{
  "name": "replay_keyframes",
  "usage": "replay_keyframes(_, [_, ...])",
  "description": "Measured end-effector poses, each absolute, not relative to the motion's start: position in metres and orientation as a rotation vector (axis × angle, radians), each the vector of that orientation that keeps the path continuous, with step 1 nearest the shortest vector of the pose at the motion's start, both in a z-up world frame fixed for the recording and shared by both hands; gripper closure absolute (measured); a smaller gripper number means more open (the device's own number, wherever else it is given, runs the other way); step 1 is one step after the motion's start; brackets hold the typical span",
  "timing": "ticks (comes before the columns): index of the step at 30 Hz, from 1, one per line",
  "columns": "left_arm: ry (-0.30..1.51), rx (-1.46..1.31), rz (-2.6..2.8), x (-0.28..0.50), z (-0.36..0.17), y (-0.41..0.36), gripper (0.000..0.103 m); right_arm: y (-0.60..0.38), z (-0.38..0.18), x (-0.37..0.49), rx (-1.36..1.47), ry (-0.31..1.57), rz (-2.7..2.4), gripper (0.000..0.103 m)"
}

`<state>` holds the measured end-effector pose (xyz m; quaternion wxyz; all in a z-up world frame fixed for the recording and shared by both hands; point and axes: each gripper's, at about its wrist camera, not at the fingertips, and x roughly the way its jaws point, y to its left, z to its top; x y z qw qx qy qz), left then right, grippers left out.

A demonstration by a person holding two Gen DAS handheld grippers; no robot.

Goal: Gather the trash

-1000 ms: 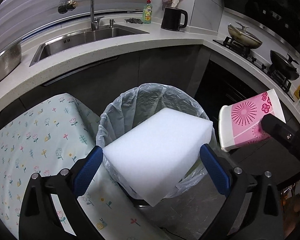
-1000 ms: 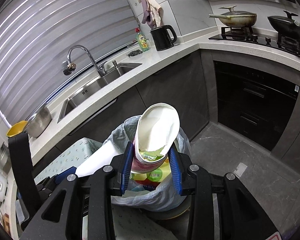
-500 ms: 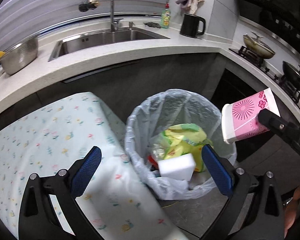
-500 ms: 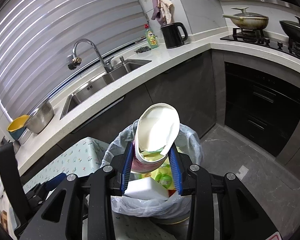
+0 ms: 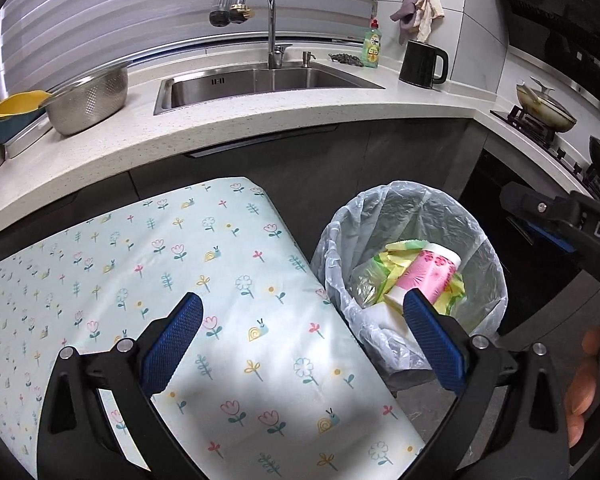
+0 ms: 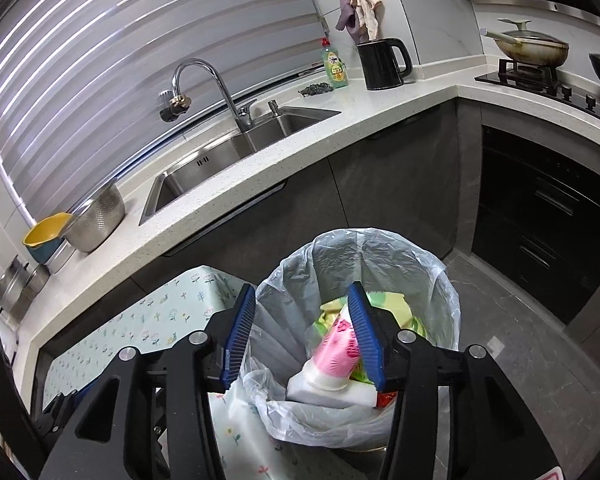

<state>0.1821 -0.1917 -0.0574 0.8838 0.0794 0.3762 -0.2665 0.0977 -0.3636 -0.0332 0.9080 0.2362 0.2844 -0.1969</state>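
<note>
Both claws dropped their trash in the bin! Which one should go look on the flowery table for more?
Probably the left gripper: it's open, empty and already over the flowery tablecloth. The right gripper, jaws opening, hangs above the bin, where the pink cup lies.

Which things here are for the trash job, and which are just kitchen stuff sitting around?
For the trash job:
- bin with its plastic liner
- pink cup, lying in the bin
- white foam block, under the cup
- yellow-green wrapper
- right gripper, jaws opening, nothing between them
- left gripper, open

Just sitting around:
- kettle
- soap bottle
- colander
- sink
- flowered cloth
</note>
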Motion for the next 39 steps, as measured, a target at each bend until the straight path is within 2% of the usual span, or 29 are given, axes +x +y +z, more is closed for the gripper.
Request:
replay_keyframes(15, [0.78, 0.162, -0.508, 0.147, -0.034, -0.167, 0.007, -0.325, -0.01, 0.05, 0.335, 0.657, -0.424, 0.036])
replay_keyframes(17, [0.78, 0.166, -0.498, 0.142, -0.032, -0.163, 0.007, -0.32, -0.007, 0.042, 0.33, 0.662, -0.423, 0.029])
replay_keyframes(23, [0.784, 0.171, -0.473, 0.125, -0.026, -0.151, 0.007, -0.305, -0.003, 0.022, 0.296, 0.68, -0.418, 0.019])
replay_keyframes(39, [0.81, 0.165, -0.416, 0.085, -0.023, -0.122, 0.007, -0.279, -0.006, -0.017, 0.24, 0.737, -0.409, 0.013])
